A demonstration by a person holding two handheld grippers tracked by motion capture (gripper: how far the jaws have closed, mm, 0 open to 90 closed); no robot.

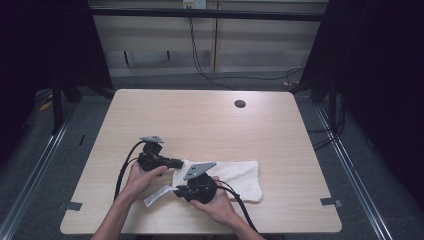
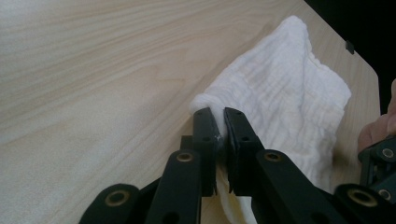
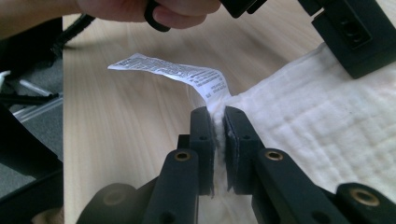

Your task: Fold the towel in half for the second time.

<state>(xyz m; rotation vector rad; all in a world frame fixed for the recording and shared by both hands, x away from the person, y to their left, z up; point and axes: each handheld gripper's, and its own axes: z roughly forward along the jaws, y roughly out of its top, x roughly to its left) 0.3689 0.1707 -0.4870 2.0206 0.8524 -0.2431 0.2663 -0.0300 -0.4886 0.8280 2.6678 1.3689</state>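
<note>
A white cloth (image 1: 235, 176) lies on the wooden table (image 1: 200, 120), near its front edge. My left gripper (image 1: 180, 163) is shut on the cloth's far left corner; in the left gripper view the cloth (image 2: 285, 107) is pinched between the black jaws of that gripper (image 2: 219, 119). My right gripper (image 1: 176, 192) is shut on the near left corner. In the right gripper view the cloth (image 3: 317, 121) is clamped in the right gripper (image 3: 219, 116), beside a printed care label (image 3: 173, 72) that sticks out to the left. The label (image 1: 157, 195) lies on the table.
A round cable hole (image 1: 240, 104) sits at the table's far right. Dark cables trail from both grippers toward the front edge. Tape marks (image 1: 331, 202) sit near the front corners. Bare wood stretches across the far half of the table.
</note>
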